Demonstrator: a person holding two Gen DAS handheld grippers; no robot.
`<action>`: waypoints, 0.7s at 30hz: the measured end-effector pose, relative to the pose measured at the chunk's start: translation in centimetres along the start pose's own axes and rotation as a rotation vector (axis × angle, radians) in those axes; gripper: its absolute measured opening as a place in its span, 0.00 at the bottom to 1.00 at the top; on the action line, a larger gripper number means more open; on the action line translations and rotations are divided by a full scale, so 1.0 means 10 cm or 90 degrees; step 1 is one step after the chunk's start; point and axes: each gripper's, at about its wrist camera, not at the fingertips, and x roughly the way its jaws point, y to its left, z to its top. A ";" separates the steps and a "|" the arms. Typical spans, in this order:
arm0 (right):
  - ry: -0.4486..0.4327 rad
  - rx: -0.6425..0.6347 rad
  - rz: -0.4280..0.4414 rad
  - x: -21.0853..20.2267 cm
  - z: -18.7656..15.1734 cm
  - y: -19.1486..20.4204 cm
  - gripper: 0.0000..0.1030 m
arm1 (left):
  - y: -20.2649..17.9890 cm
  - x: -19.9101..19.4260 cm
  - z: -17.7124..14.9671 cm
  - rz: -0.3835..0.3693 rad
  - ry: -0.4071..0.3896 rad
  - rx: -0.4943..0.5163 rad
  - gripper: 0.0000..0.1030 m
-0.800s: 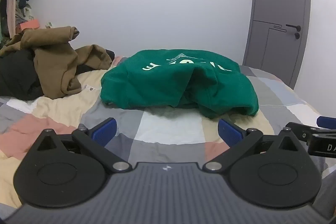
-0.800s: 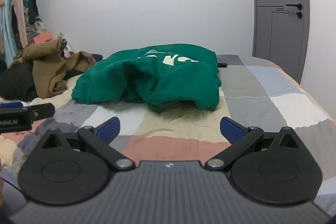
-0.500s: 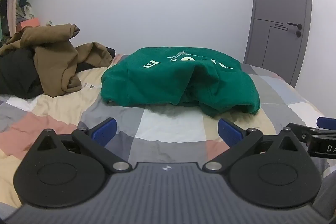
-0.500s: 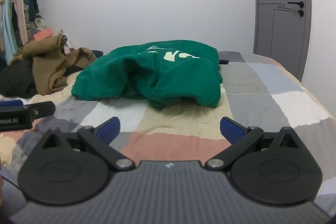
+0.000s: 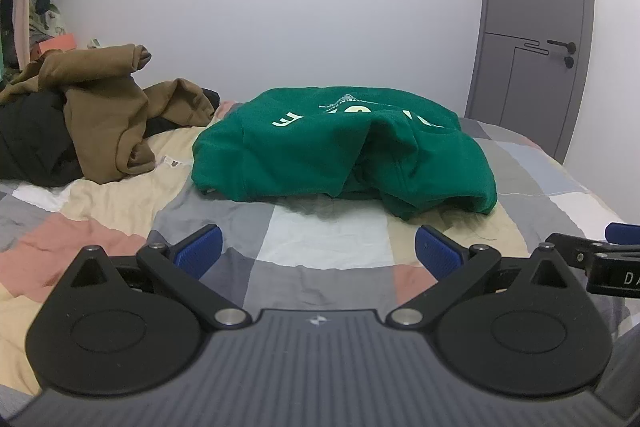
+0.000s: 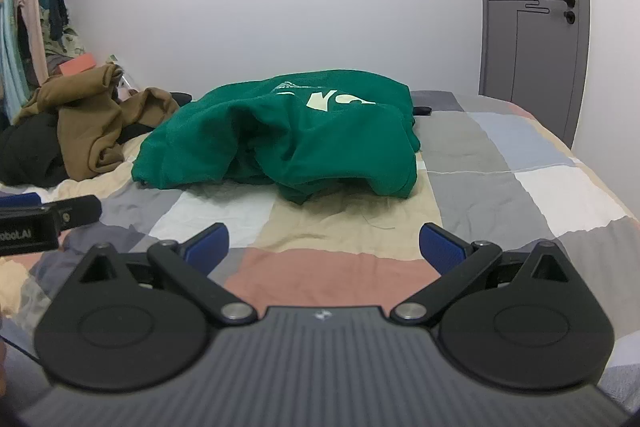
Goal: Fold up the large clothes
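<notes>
A green sweatshirt (image 5: 340, 151) with pale lettering lies crumpled in a loose heap in the middle of the bed; it also shows in the right wrist view (image 6: 288, 139). My left gripper (image 5: 318, 251) is open and empty, low over the quilt, a short way in front of the sweatshirt. My right gripper (image 6: 324, 247) is open and empty, also short of the sweatshirt. Each gripper's side shows in the other's view: the right one at the right edge (image 5: 600, 263), the left one at the left edge (image 6: 40, 223).
The bed has a patchwork quilt (image 5: 328, 239) of grey, white, beige and pink. A pile of brown clothes (image 5: 104, 107) and black clothes (image 5: 28, 147) lies at the back left. A grey door (image 5: 532, 27) stands at the right; clothes hang at far left (image 6: 24, 27).
Both views have dropped slightly and edged a little nearer the green sweatshirt. Both grippers stay open and empty.
</notes>
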 end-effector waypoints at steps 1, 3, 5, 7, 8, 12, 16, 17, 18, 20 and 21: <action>0.001 0.000 0.000 0.00 0.00 0.00 1.00 | -0.01 0.00 0.00 0.000 0.000 0.000 1.00; 0.001 -0.001 0.000 0.00 0.00 0.00 1.00 | -0.01 0.00 0.00 0.001 0.000 0.001 1.00; 0.003 0.001 -0.002 0.00 0.00 -0.01 1.00 | -0.01 0.00 0.00 -0.001 -0.001 0.001 1.00; 0.007 0.001 -0.003 0.01 0.00 -0.01 1.00 | -0.01 0.00 0.00 0.000 -0.001 0.000 1.00; 0.007 0.001 -0.003 0.02 0.00 0.00 1.00 | -0.01 0.01 0.00 0.000 -0.001 0.000 1.00; 0.008 -0.002 -0.004 0.02 0.01 0.01 1.00 | -0.02 0.01 -0.01 -0.001 -0.001 0.001 1.00; 0.009 -0.003 -0.005 0.03 0.01 0.01 1.00 | -0.02 0.00 -0.01 0.000 -0.001 0.000 1.00; 0.010 -0.003 -0.005 0.03 0.01 0.02 1.00 | -0.02 0.01 -0.01 0.000 -0.001 0.000 1.00; 0.010 -0.004 -0.005 0.03 0.01 0.01 1.00 | -0.02 0.01 -0.01 0.000 -0.001 0.000 1.00; 0.010 -0.004 -0.005 0.03 0.00 0.01 1.00 | -0.02 0.01 -0.01 -0.001 -0.002 0.000 1.00; 0.010 -0.004 -0.005 0.03 0.00 0.01 1.00 | -0.02 0.01 -0.01 -0.001 -0.001 0.000 1.00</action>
